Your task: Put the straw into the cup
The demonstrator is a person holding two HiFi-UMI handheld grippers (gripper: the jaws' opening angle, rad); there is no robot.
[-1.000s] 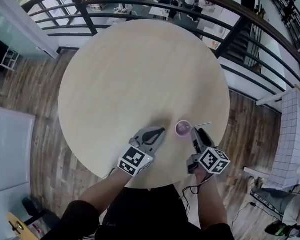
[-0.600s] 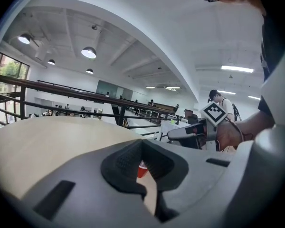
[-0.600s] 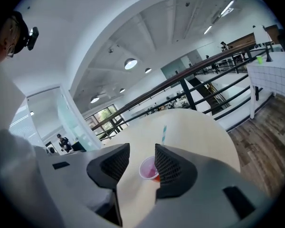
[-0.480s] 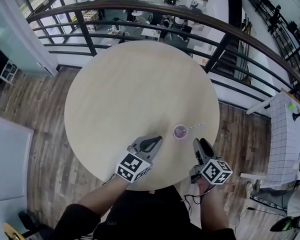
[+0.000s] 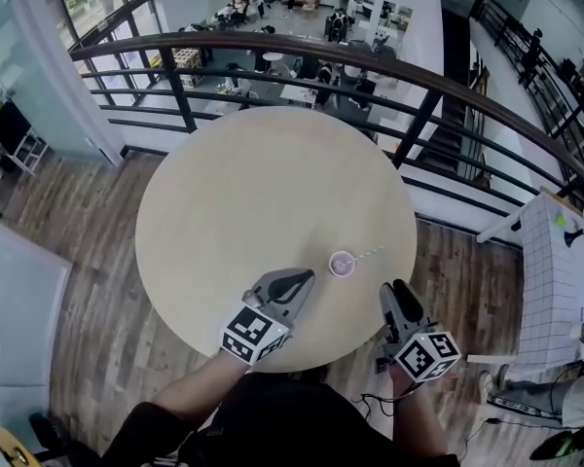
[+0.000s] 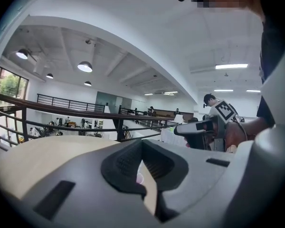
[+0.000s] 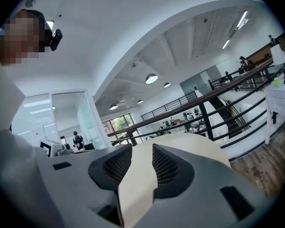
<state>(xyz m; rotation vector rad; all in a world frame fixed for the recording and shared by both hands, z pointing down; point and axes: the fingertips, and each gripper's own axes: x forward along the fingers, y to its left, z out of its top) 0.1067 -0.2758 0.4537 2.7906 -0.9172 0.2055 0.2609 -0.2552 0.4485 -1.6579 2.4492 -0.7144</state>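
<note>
Round table seen from above, with the cup standing on it and the straw already inside, its free end leaning out to the cup's right. The left gripper hangs just beside the cup on its left, jaw tips met and holding nothing. The right gripper hangs to the cup's right and nearer the person, apart from it, its jaws standing apart and closing with only bare tabletop showing between them.
</note>
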